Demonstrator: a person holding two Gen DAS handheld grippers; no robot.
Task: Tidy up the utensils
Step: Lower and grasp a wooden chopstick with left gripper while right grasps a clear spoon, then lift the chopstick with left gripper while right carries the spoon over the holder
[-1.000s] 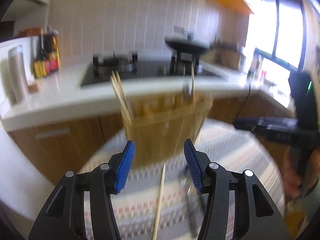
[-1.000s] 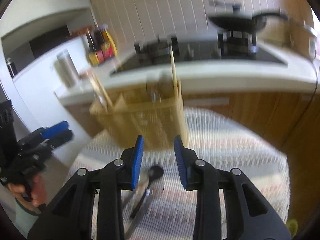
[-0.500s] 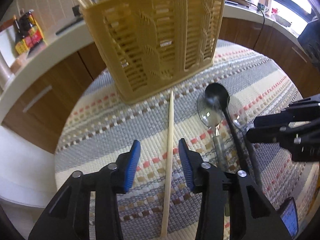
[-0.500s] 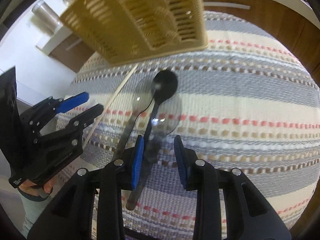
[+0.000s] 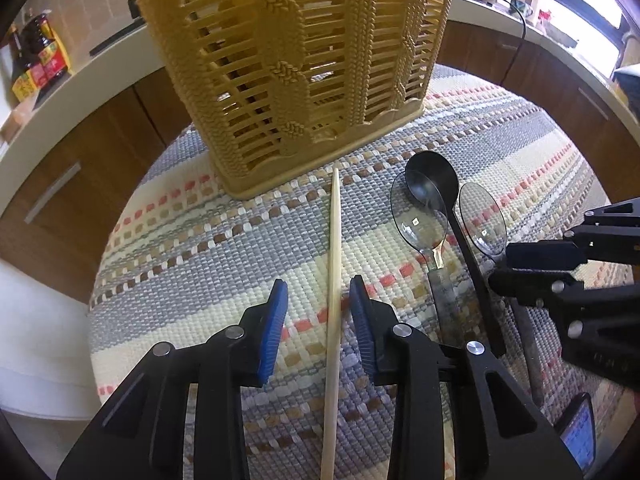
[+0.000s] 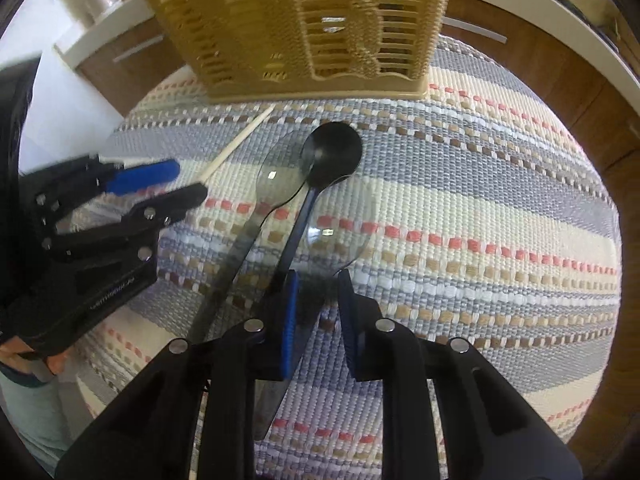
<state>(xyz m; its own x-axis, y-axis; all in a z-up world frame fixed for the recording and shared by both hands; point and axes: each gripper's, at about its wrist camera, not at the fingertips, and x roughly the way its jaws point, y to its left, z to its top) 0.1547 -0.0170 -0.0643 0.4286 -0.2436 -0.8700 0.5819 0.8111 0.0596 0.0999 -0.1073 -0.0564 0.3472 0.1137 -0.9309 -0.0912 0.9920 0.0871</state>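
A yellow slatted utensil basket (image 5: 296, 60) stands at the far side of a round table with a woven striped mat (image 5: 224, 248). A wooden chopstick (image 5: 334, 280) lies on the mat, and my left gripper (image 5: 318, 320) is open with a finger on each side of it. To the right lie a black spoon (image 5: 434, 184) and two clear spoons (image 5: 420, 216). In the right wrist view my right gripper (image 6: 316, 312) is open over the handle of the clear spoon (image 6: 340, 232) that lies right of the black spoon (image 6: 332, 152). The basket (image 6: 304, 20) is beyond.
Wooden kitchen cabinets under a white counter (image 5: 80, 92) surround the table. Sauce bottles (image 5: 36, 56) stand on the counter at far left. A phone (image 5: 576, 436) lies at the mat's near right edge. The left gripper also shows in the right wrist view (image 6: 160, 184).
Both grippers have tilted down from the kitchen toward the table and come closer to the mat. The left gripper now straddles the chopstick; the right sits over the spoon handles.
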